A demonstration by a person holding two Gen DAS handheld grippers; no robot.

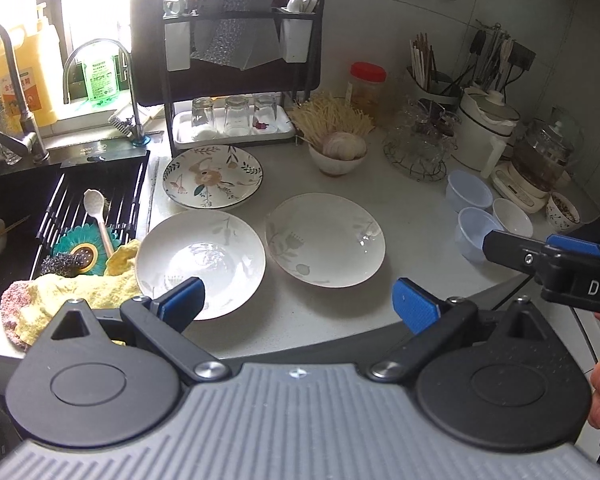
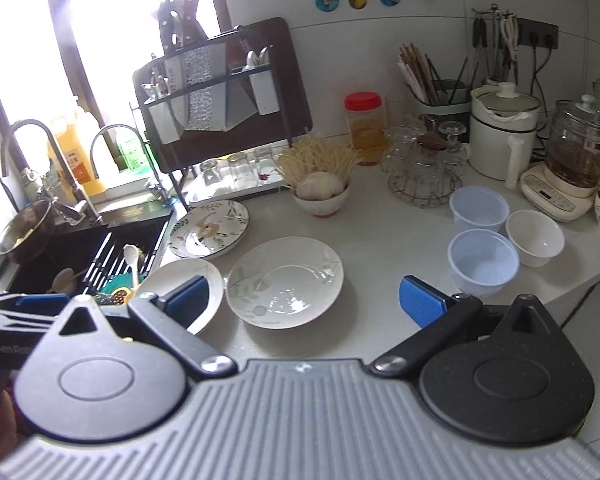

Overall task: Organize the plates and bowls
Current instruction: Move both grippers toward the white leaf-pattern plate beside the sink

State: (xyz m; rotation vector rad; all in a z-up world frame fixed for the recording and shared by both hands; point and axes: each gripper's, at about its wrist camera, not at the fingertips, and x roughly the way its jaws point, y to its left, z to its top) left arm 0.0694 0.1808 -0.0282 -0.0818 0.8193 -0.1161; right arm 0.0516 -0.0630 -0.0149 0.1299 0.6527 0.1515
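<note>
My left claw [image 1: 298,300] jaws apart, empty, above desk [image 1: 412,216] edge, my right claw [image 2: 302,298] jaws apart, empty, three plates [image 1: 324,240] grouped beside sink [image 1: 16,200], three small bowls [image 2: 482,262] at right

left wrist: above counter [image 1: 412,208] edge, facing wall | right wrist: same, further right | shared: plates, rack

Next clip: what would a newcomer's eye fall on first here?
Probably the three wide plates on the white counter: two pale leaf-patterned ones side by side at the front, and a colourful floral plate behind them beside the black sink. Next, the cluster of small translucent and white bowls to the right. Both tools, left and right, hover open and empty.
</note>
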